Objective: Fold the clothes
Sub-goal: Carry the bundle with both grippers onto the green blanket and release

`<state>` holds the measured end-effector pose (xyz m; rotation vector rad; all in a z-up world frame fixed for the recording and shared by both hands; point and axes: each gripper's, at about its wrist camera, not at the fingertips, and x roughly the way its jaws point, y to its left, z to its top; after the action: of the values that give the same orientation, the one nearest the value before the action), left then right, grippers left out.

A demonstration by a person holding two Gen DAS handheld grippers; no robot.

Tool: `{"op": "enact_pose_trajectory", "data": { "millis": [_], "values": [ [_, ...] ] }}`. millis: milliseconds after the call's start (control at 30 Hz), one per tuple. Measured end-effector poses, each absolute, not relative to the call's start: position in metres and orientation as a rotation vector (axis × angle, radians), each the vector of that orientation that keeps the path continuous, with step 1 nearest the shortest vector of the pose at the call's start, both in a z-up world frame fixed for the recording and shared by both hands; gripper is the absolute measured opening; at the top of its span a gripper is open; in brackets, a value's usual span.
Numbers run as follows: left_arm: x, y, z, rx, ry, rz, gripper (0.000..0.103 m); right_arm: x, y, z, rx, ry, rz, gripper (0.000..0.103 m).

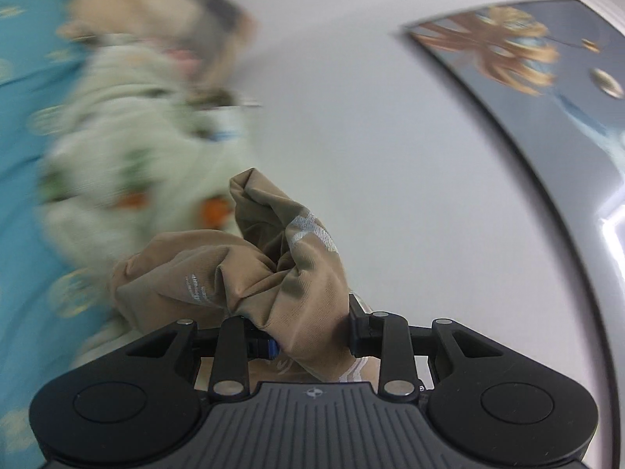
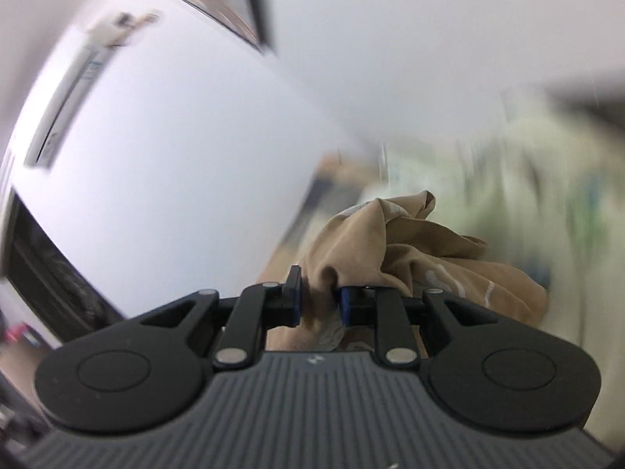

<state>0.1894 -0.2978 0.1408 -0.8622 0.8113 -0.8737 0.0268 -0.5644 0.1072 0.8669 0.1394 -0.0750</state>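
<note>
A tan garment (image 1: 250, 269) with pale printed marks is bunched in my left gripper (image 1: 312, 336), which is shut on it and holds it raised, tilted toward the wall. My right gripper (image 2: 318, 305) is shut on another bunched part of the same tan garment (image 2: 394, 250), also lifted. A blurred pale green patterned garment (image 1: 129, 156) lies on the blue patterned bedspread (image 1: 23, 125) to the left in the left wrist view. It shows as a green-white blur (image 2: 515, 179) at right in the right wrist view.
A white wall (image 1: 371, 136) fills most of both views. A framed picture (image 1: 539, 66) hangs at upper right. A beige blurred object (image 1: 156, 4) sits at the top left. An air conditioner (image 2: 74, 93) and a dark window (image 2: 43, 273) show at left.
</note>
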Motion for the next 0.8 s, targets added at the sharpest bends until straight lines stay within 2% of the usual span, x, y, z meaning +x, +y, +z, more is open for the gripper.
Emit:
{"op": "enact_pose_trajectory", "data": {
  "millis": [67, 167, 367, 500, 567, 600, 633, 667, 700, 733, 767, 800],
  "values": [
    [0.209, -0.336, 0.147, -0.845, 0.764, -0.939, 0.033, 0.034, -0.581, 0.11, 0.816, 0.101, -0.117, 0.022],
    [0.228, -0.377, 0.128, -0.771, 0.742, -0.982, 0.034, 0.045, -0.606, 0.114, 0.739, 0.046, -0.179, 0.022],
    [0.224, -0.408, 0.043, -0.58, 0.841, -0.97, 0.034, 0.047, -0.623, 0.015, 0.87, 0.239, -0.308, 0.022],
    [0.206, -0.401, 0.012, -0.521, 0.85, -0.975, 0.036, 0.033, -0.612, -0.019, 0.888, 0.307, -0.337, 0.023],
    [0.197, -0.401, 0.006, -0.461, 0.848, -0.966, 0.041, 0.03, -0.61, -0.025, 0.884, 0.353, -0.349, 0.025],
    [0.193, -0.402, 0.006, -0.422, 0.846, -0.958, 0.044, 0.028, -0.61, -0.025, 0.89, 0.379, -0.359, 0.029],
    [0.188, -0.403, 0.008, -0.367, 0.847, -0.951, 0.055, 0.027, -0.61, -0.025, 0.896, 0.405, -0.37, 0.033],
    [0.184, -0.401, 0.012, -0.314, 0.847, -0.94, 0.067, 0.025, -0.61, -0.025, 0.902, 0.431, -0.38, 0.049],
    [0.18, -0.395, 0.018, -0.28, 0.832, -0.927, 0.072, 0.017, -0.61, -0.023, 0.905, 0.436, -0.39, 0.075],
    [0.176, -0.389, 0.025, -0.247, 0.816, -0.914, 0.081, 0.01, -0.61, -0.022, 0.907, 0.44, -0.399, 0.087],
    [0.172, -0.384, 0.031, -0.213, 0.8, -0.901, 0.086, 0.002, -0.608, -0.017, 0.907, 0.431, -0.4, 0.094],
    [0.167, -0.376, 0.039, -0.198, 0.774, -0.898, 0.089, -0.005, -0.605, -0.012, 0.899, 0.425, -0.4, 0.093]
  ]
}}
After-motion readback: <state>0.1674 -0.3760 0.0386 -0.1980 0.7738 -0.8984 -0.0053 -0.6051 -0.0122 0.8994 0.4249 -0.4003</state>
